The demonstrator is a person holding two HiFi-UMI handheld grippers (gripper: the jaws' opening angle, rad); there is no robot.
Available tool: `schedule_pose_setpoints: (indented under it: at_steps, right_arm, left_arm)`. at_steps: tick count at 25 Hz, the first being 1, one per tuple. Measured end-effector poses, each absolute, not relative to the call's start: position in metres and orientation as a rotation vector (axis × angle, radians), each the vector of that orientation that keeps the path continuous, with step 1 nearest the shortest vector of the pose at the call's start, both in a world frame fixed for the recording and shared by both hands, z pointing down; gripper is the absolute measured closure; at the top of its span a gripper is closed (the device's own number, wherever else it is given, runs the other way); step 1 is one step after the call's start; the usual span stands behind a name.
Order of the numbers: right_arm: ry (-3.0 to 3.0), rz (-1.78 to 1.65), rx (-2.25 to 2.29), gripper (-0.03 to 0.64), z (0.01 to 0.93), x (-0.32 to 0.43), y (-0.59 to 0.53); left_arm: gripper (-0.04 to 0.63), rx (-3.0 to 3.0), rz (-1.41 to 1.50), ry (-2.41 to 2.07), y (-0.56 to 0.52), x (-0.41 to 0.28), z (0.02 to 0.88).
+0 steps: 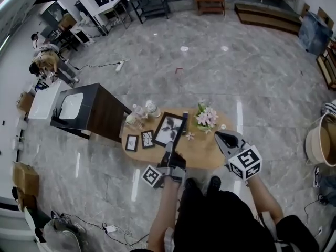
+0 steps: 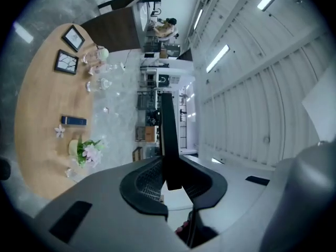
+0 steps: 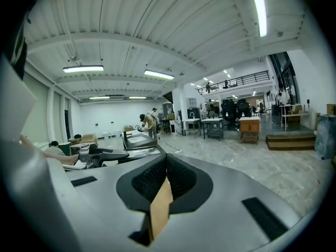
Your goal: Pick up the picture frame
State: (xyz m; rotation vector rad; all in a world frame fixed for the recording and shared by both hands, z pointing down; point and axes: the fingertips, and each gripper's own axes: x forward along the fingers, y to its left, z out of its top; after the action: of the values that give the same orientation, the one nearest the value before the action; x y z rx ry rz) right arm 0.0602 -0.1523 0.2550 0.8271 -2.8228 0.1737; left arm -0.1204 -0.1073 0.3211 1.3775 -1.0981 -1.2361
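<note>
The large black picture frame (image 1: 169, 128), with a branch print behind its glass, hangs above the oval wooden table (image 1: 205, 154). My left gripper (image 1: 169, 147) is shut on its near edge. In the left gripper view the frame (image 2: 167, 135) shows edge-on as a thin black bar rising from between the jaws of the left gripper (image 2: 170, 180). My right gripper (image 1: 219, 135) hovers over the table's right part, apart from the frame. In its own view the right gripper (image 3: 166, 164) has its tips together with nothing held.
Two small frames (image 1: 132, 142) (image 1: 148, 138) lie on the table's left end. Glass pieces (image 1: 142, 112) and a pot of pink flowers (image 1: 206, 117) stand at its far side. A dark cabinet (image 1: 89, 109) stands to the left, a wooden tub (image 1: 321, 140) far right.
</note>
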Motion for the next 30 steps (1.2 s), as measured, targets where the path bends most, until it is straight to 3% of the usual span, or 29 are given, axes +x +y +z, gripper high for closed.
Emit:
schedule_pose_setpoints:
  at_steps: [13,30]
  right_arm:
    - [-2.961,0.126,0.818,0.604,0.174,0.052,-0.156]
    - [-2.978,0.088,0.78,0.604,0.155,0.037,-0.152]
  left_arm:
    - [0.52,1.486,-1.243,-1.132,-0.108,-0.104,0.207]
    - [0.52,1.493,-1.237,-1.104,-0.116,-0.091,0.179]
